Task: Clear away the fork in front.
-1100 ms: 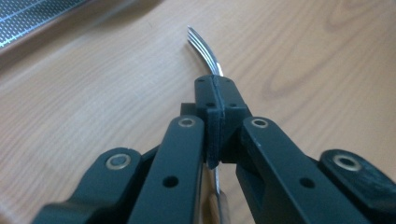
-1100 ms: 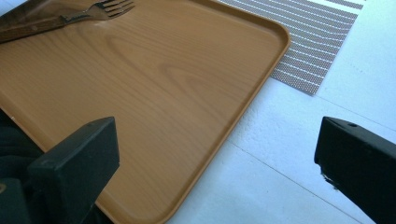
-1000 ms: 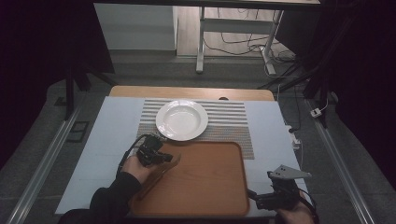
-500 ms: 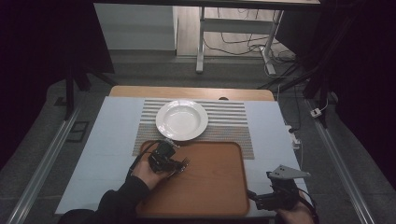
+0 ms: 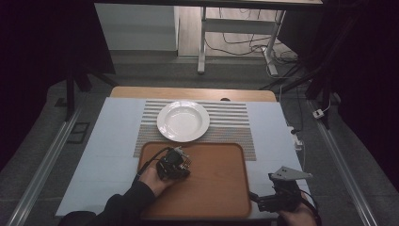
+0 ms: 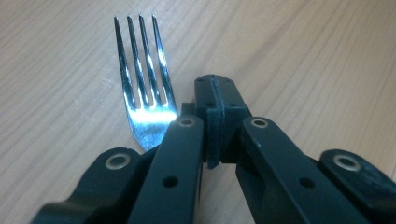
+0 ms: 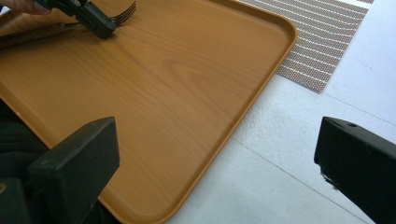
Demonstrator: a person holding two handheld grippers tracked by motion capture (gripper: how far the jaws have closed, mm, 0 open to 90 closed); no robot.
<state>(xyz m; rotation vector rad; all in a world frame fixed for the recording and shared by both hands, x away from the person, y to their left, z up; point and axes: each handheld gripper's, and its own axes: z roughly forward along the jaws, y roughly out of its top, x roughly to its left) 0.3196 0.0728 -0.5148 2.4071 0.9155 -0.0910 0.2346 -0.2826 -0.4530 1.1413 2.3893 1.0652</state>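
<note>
At the near end of the table, we see the left gripper [image 5: 181,162] low over the wooden tray [image 5: 216,188], its jaws pressed together on the handle of a fork [image 6: 144,84] — a pinch low on the neck that leaves the whole head free ahead of the jaws. We judge the grip is chosen to carry the fork level, just above the tray's wood. The fork's long axis runs in line with the gripper; its four tines point away from the hand, toward the far side of the tray, where the white plate [image 5: 183,121] sits on a striped mat [image 5: 235,127]. The right gripper [image 5: 282,197] waits off the tray's near right corner — jaws spread wide, nothing between them, presumably kept clear of the working hand.
</note>
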